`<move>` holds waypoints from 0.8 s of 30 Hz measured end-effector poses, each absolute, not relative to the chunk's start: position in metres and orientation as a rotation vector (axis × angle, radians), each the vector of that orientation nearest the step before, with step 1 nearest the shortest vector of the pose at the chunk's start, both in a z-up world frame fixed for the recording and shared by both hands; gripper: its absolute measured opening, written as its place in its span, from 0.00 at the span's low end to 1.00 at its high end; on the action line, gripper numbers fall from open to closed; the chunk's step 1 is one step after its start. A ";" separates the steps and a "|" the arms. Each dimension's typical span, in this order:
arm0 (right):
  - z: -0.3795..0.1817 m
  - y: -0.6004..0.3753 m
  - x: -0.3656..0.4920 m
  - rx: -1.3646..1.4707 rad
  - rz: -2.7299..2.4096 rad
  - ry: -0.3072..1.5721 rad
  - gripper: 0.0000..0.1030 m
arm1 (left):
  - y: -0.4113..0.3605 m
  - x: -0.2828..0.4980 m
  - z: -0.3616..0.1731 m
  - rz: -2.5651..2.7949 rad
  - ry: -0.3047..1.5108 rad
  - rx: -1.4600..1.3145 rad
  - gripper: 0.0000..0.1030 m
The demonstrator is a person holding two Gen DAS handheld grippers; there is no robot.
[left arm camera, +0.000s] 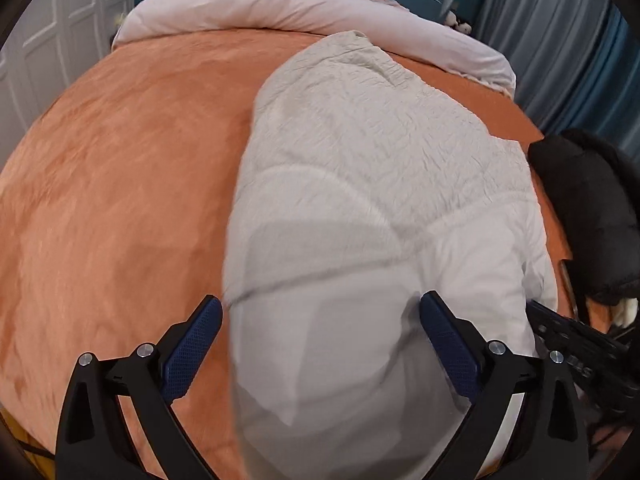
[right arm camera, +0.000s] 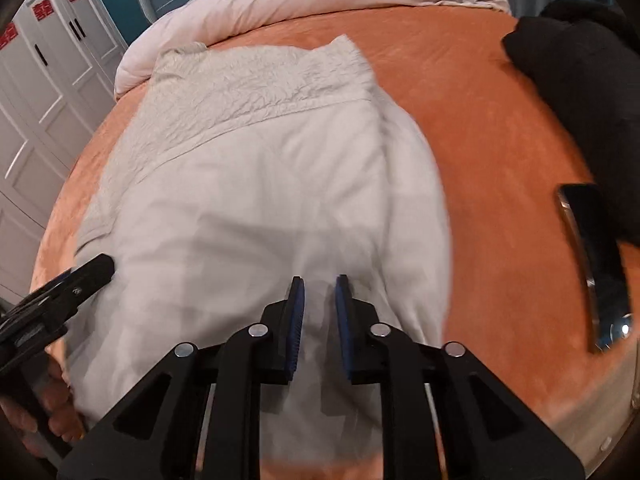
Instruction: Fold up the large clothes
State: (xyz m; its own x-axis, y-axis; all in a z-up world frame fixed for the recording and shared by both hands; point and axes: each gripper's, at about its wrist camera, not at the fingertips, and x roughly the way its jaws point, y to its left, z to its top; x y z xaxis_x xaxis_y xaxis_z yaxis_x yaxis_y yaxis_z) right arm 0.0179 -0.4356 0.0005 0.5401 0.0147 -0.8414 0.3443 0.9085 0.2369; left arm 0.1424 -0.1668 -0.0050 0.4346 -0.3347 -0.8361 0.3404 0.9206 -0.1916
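A large white padded garment (left arm camera: 372,200) with a fleecy lining lies lengthwise on the orange bed cover (left arm camera: 120,180); it also shows in the right wrist view (right arm camera: 260,184). My left gripper (left arm camera: 320,312) is wide open over the garment's near end, its left finger over the orange cover. My right gripper (right arm camera: 320,284) has its jaws nearly closed on a fold of the white fabric at the near end. The left gripper's finger (right arm camera: 86,272) shows at the garment's left edge in the right wrist view.
A pale pink duvet (left arm camera: 280,8) is rolled along the far side of the bed. A black garment (right arm camera: 580,92) lies at the right edge, with a dark phone (right arm camera: 596,264) beside it. White wardrobe doors (right arm camera: 44,92) stand to the left.
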 end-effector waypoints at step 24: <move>-0.049 -0.496 0.028 0.923 -0.092 0.952 0.81 | -0.142 0.201 -0.037 -0.499 1.237 -0.447 0.95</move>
